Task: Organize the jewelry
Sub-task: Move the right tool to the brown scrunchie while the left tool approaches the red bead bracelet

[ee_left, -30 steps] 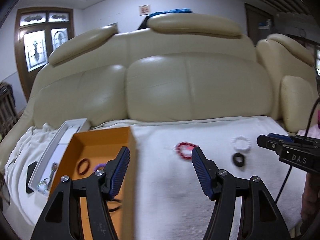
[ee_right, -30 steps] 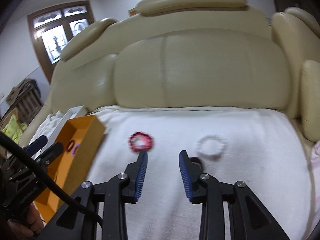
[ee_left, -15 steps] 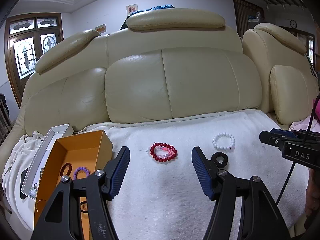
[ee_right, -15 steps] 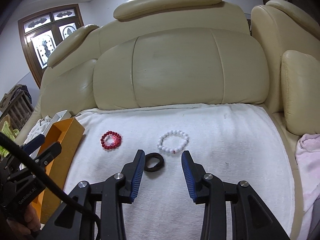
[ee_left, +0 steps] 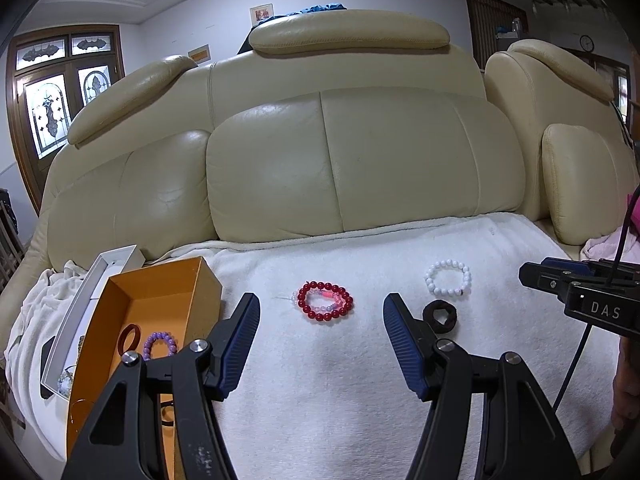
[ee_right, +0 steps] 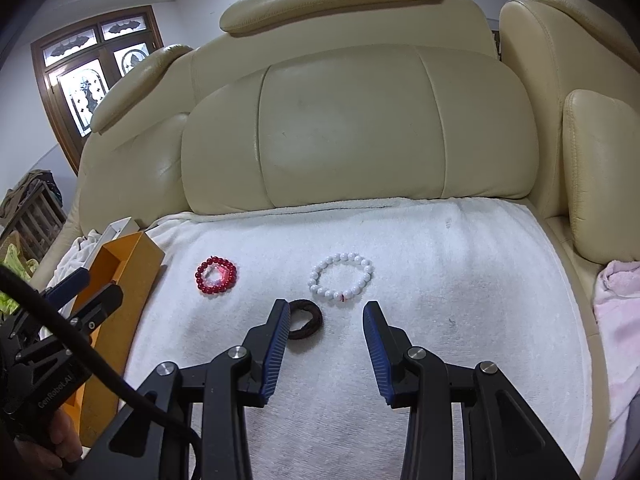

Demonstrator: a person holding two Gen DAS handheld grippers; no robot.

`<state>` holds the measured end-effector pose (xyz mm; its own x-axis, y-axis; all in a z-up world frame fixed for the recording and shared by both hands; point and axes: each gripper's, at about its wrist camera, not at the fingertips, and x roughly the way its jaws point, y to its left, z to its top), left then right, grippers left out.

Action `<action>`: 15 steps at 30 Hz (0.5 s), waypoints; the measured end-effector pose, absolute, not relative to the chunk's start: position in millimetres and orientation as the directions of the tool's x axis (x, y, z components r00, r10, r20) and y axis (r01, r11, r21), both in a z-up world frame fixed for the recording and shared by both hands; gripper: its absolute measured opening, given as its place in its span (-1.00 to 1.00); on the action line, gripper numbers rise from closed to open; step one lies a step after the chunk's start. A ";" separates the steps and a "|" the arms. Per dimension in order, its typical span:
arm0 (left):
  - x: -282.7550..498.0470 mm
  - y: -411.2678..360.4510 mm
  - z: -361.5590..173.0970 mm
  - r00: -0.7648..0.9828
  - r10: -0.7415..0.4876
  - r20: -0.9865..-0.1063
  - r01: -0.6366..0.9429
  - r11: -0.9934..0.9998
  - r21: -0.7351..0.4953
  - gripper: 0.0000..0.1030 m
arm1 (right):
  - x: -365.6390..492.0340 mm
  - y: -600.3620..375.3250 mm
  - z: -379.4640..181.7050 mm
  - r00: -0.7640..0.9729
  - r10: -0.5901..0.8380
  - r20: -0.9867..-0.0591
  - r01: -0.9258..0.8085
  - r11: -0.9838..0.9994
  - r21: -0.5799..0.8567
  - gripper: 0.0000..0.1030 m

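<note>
A red bead bracelet (ee_left: pixel 326 307) lies on the white towel (ee_left: pixel 360 380), straight ahead of my open, empty left gripper (ee_left: pixel 320 316). A white bead bracelet (ee_left: pixel 447 279) and a dark brown hair tie (ee_left: pixel 439 316) lie to its right. An orange box (ee_left: pixel 176 284) at the left holds a red ring (ee_left: pixel 130 337) and a purple bracelet (ee_left: pixel 160 342). In the right wrist view my right gripper (ee_right: pixel 326 316) is open and empty just short of the white bracelet (ee_right: pixel 341 274); the hair tie (ee_right: pixel 305 319) sits by its left finger, the red bracelet (ee_right: pixel 216 275) and box (ee_right: pixel 120 276) further left.
A white tray (ee_left: pixel 80 300) with small items lies left of the orange box. The cream leather sofa back (ee_left: pixel 340 168) rises behind the towel. A side cushion (ee_right: pixel 600 176) and pink cloth (ee_right: pixel 620 300) are at the right.
Both grippers have swung to the right and drawn level, so the bracelets now sit centred ahead of them. Both stay open; nothing on the towel has moved.
</note>
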<state>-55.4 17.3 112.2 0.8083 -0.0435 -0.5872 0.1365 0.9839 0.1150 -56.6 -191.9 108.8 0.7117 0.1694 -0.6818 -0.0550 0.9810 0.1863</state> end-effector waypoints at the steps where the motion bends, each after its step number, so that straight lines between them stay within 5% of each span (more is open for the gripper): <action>1: -55.3 18.2 112.0 0.808 -0.044 -0.588 0.137 0.984 0.114 0.26 | -56.4 -191.3 108.8 0.712 0.169 -0.681 -0.057 0.981 0.184 -0.19; 15: -49.4 20.6 106.3 0.793 -0.045 -0.608 0.142 0.984 0.112 0.26 | -45.0 -186.3 95.9 0.683 0.184 -0.707 -0.053 0.978 0.203 -0.19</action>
